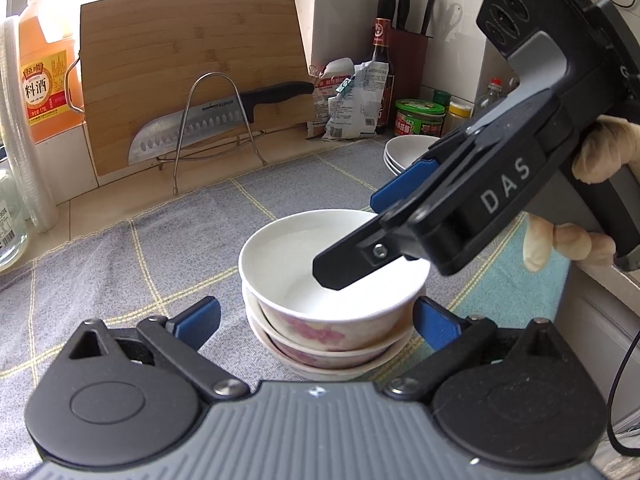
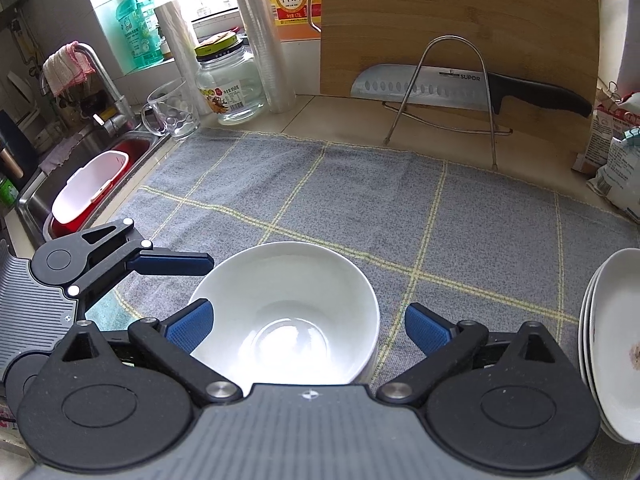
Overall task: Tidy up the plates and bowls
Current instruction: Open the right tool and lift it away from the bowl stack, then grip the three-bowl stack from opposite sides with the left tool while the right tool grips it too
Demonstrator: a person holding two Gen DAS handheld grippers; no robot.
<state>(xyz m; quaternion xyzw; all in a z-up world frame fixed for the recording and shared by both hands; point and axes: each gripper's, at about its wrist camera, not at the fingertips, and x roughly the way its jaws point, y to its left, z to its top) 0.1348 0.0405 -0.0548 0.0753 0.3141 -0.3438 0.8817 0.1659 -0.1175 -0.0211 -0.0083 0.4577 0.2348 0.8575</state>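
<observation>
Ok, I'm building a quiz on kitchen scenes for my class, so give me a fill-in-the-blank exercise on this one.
1. The bowls sit nested in a ____ on the grey checked cloth.
2. The knife rests on a wire rack in front of the wooden cutting ____.
3. Both the left gripper and the right gripper have their jaws ____.
4. The plates are ____ in colour.

Missing words: stack; board; open; white

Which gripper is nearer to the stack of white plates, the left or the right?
Right. The right gripper hangs over the bowl stack, the plate stack just beside it. The left gripper stands on the bowls' other side.
</observation>
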